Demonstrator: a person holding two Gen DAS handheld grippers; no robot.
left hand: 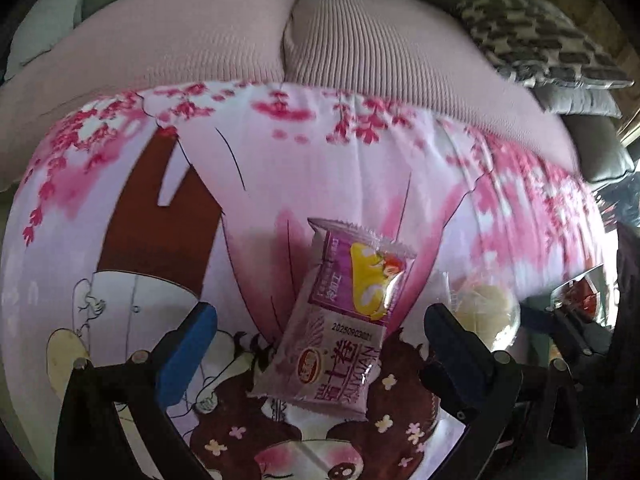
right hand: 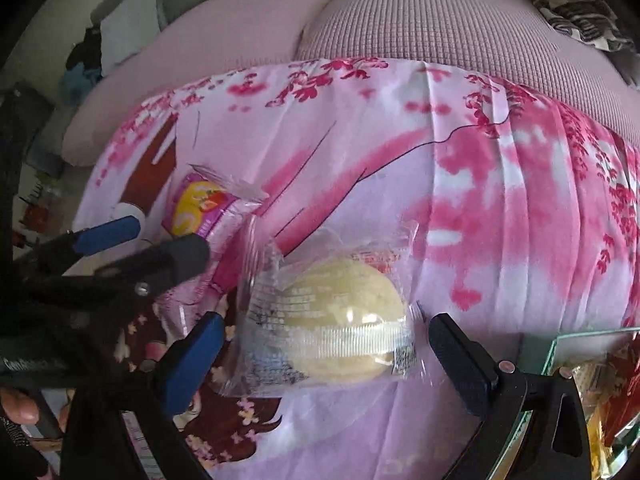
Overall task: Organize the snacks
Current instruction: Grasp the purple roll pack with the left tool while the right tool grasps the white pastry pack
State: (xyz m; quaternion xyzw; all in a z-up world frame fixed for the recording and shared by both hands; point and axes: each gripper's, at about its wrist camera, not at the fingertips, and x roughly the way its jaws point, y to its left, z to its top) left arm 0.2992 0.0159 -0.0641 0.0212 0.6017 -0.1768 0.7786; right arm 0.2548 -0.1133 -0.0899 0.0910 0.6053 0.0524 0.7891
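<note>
Fingers (left hand: 188, 344) of both spread grippers either side of untouched snack packets

Glossy wrappers on soft printed cloth

The purple snack packet (left hand: 340, 316) is shiny plastic film; the clear wrapper (right hand: 328, 320) around a pale matt cake is crinkled and glossy. The pink floral cloth (left hand: 320, 168) looks smooth, the pink cushions (left hand: 360, 40) ribbed knit.
</note>
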